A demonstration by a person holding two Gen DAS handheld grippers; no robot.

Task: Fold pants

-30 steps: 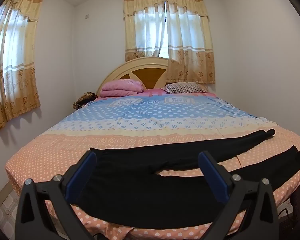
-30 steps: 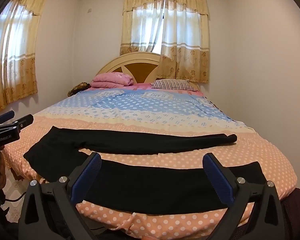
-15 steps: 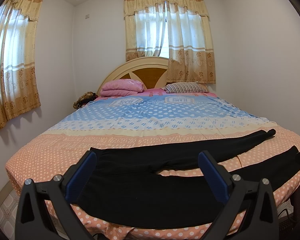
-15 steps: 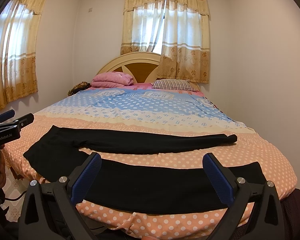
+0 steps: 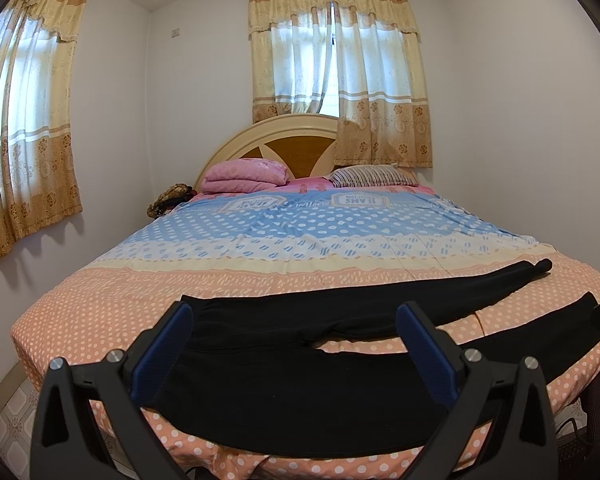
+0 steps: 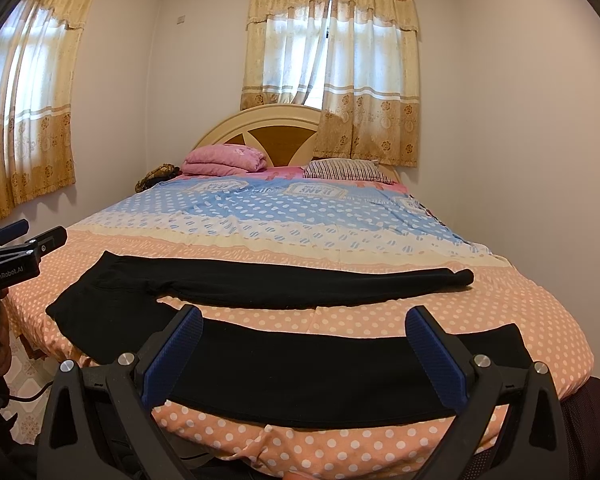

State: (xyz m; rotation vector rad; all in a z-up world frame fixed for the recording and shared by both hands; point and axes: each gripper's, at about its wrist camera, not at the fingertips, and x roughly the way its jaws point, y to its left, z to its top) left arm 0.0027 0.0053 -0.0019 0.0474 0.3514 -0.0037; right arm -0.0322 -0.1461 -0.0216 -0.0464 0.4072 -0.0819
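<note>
Right, black pants point(image 5: 300, 380) lie flat on the bed point(image 5: 100, 312), soft and floppy; both claws, left claw point(image 5: 296, 352) and right claw point(image 6: 304, 354), spread wide, empty — pinch waistband and hem.

Both tools share one build: the left gripper point(image 5: 294, 344) and right gripper point(image 6: 304, 346) have black angular frames, blue ribbed pads point(image 6: 174, 354) and round silver screws point(image 5: 114, 356). At the right wrist view's left edge, white "GenRobot.AI" lettering point(image 6: 8, 277) marks the black body.
</note>
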